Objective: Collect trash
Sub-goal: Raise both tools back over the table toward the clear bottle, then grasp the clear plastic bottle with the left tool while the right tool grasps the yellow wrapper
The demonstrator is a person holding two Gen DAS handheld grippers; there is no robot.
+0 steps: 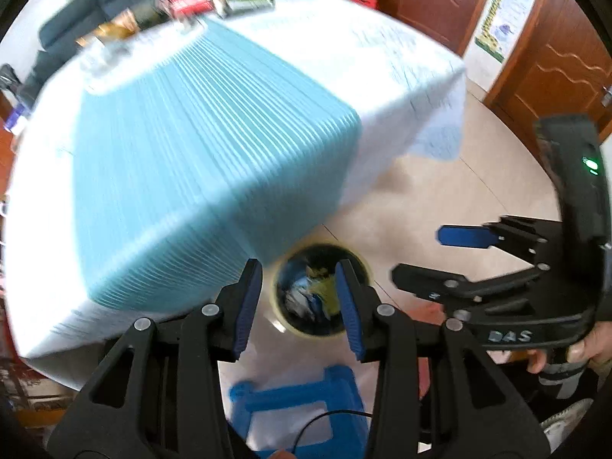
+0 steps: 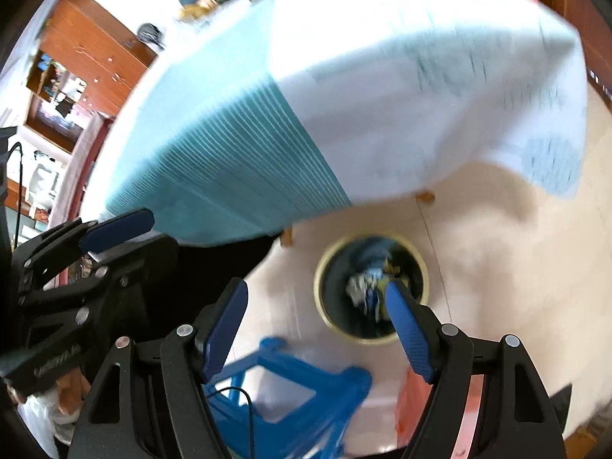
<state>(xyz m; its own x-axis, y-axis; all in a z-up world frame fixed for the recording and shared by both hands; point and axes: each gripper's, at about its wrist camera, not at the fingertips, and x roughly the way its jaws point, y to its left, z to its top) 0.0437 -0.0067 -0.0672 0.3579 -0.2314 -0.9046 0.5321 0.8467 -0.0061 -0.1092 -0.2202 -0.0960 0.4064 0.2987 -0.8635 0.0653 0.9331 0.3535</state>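
Blue-padded left gripper (image 1: pixel 298 306) and right gripper (image 2: pixel 317 329) both spread, empty, above the floor bin (image 2: pixel 323 267) holding trash (image 2: pixel 367 290). I risk clipping the table edge (image 1: pixel 290 229).

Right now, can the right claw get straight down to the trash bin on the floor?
Probably yes: the right claw is open and empty, the trash bin lies uncovered below it, clear of the table's cloth.

Both tools are matte black plastic linkages with silver round screws. The left gripper (image 1: pixel 298 306) and right gripper (image 2: pixel 317 329) each carry 2 blue textured fingers (image 2: pixel 411 338). At right in the left view, white "DAS" lettering and a green light mark the right gripper's body.
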